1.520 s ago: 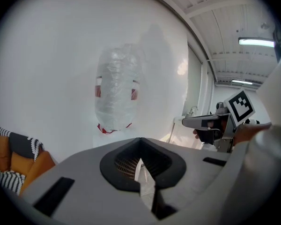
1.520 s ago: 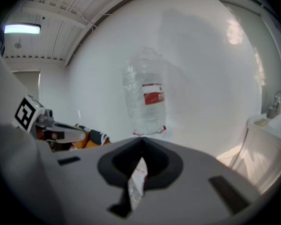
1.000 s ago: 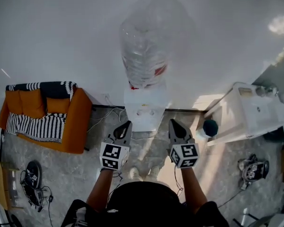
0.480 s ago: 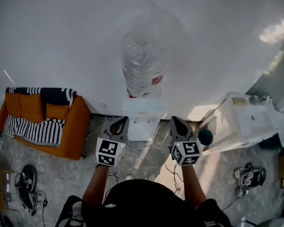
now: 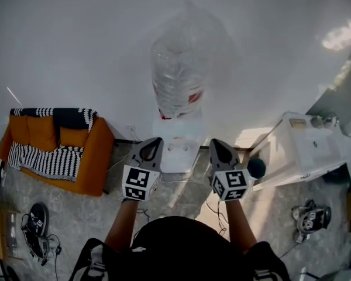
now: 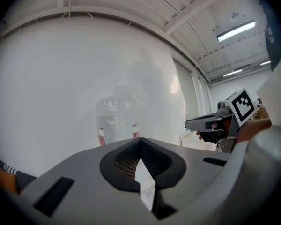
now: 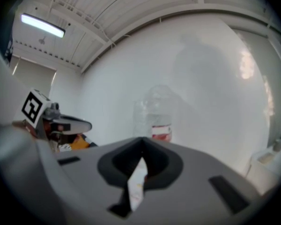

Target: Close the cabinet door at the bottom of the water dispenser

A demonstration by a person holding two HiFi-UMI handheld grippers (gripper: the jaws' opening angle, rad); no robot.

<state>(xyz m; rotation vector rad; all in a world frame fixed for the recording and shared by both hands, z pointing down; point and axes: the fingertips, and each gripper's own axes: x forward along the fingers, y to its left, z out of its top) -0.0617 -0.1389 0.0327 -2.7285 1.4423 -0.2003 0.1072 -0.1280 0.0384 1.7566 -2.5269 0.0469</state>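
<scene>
The white water dispenser [image 5: 178, 148] stands against the wall, with a big clear bottle [image 5: 176, 75] upside down on top. From the head view only its top shows; the lower cabinet door is hidden. My left gripper [image 5: 155, 140] and right gripper [image 5: 215, 142] are held level side by side in front of the dispenser's top, apart from it. Both are shut with nothing between the jaws. The bottle [image 6: 117, 116] shows ahead in the left gripper view, with the right gripper [image 6: 196, 124] at the right. The bottle [image 7: 159, 114] also shows in the right gripper view.
An orange sofa [image 5: 52, 142] with a striped blanket stands at the left wall. A white appliance [image 5: 307, 142] and a dark round thing [image 5: 257, 167] are at the right. Cables [image 5: 181, 189] trail on the stone floor, with gear [image 5: 35, 227] at the left.
Both grippers have risen together, staying side by side and shut. They now sit higher against the dispenser's top than a second ago.
</scene>
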